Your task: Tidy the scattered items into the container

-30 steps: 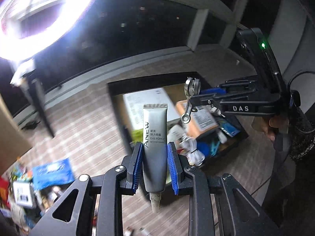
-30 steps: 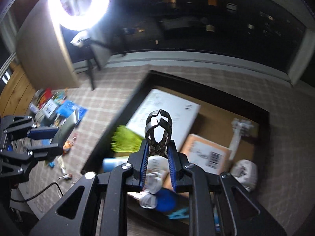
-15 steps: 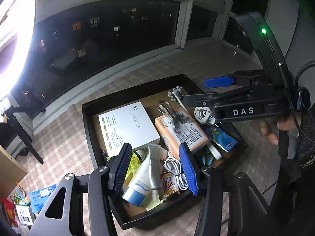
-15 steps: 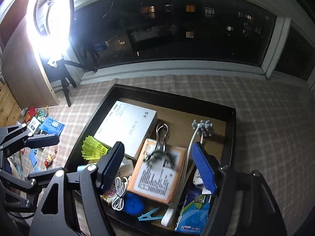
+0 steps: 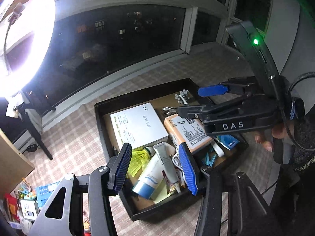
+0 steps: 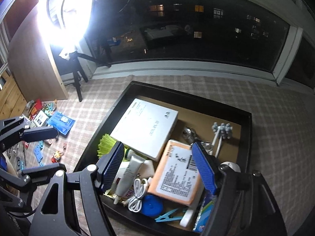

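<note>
A black tray on the checked cloth holds a white box, an orange packet, a grey tube, a metal clip, a green shuttlecock and a white cable. My left gripper is open and empty above the tray's near end. My right gripper is open and empty above the tray; it also shows in the left wrist view.
Several scattered items lie on the cloth to the left: a blue packet, small toys and cards. A ring light on a tripod and a wooden panel stand at the back left. A window runs behind.
My left gripper opened and let the grey tube fall into the tray. My right gripper opened and let the metal clip fall into the tray. Both grippers have pulled back a little.
</note>
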A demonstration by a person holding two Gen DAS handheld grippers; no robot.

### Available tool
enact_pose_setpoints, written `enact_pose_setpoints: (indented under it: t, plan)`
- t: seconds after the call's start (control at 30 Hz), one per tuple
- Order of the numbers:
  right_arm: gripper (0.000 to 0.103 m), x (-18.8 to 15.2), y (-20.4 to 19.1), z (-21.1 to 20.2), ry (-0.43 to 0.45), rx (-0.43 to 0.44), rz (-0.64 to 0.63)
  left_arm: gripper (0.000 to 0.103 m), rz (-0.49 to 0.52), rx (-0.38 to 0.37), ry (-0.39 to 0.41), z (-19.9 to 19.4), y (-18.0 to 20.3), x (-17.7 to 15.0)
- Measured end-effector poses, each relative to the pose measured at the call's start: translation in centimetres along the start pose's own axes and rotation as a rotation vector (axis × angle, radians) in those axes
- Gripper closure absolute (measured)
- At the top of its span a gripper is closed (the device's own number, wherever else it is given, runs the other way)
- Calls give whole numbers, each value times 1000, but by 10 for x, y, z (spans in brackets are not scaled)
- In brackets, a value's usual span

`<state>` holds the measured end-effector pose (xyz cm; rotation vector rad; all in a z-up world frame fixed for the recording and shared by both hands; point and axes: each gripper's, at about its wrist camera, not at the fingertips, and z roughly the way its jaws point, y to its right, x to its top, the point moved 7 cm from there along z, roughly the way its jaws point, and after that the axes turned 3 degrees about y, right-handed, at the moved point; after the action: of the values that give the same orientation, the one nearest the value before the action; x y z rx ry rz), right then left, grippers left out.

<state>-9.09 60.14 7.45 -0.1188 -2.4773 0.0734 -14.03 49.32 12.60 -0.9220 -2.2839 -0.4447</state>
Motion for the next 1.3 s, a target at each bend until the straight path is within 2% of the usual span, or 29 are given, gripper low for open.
enact_pose_setpoints:
  t: [0.27, 0.37, 0.47, 0.57, 0.67, 0.83, 0.97, 1.3]
  plan:
    - [32, -7, -50, -9, 4, 38, -43, 53, -80, 69, 13, -41, -36, -23]
    - [31, -14, -70, -10, 0, 23, -73, 45, -134, 102, 10, -57, -55, -40]
    - [28, -27, -92, -12, -13, 13, -81, 44, -168, 149, -3, -73, -70, -61]
    - [28, -41, -113, -12, -29, 37, -76, 38, -219, 183, -21, -89, -85, -89]
    - [28, -53, -137, -14, -37, 45, -86, 38, -260, 224, -36, -105, -98, -115]
    - [28, -77, -183, -17, -51, 60, -129, 35, -324, 319, -62, -135, -125, -159]
    - [28, -97, -218, -17, -62, 46, -162, 35, -389, 339, -65, -160, -142, -192]
    - [28, -136, -289, -24, -74, 113, -144, 34, -470, 368, -66, -199, -165, -253]
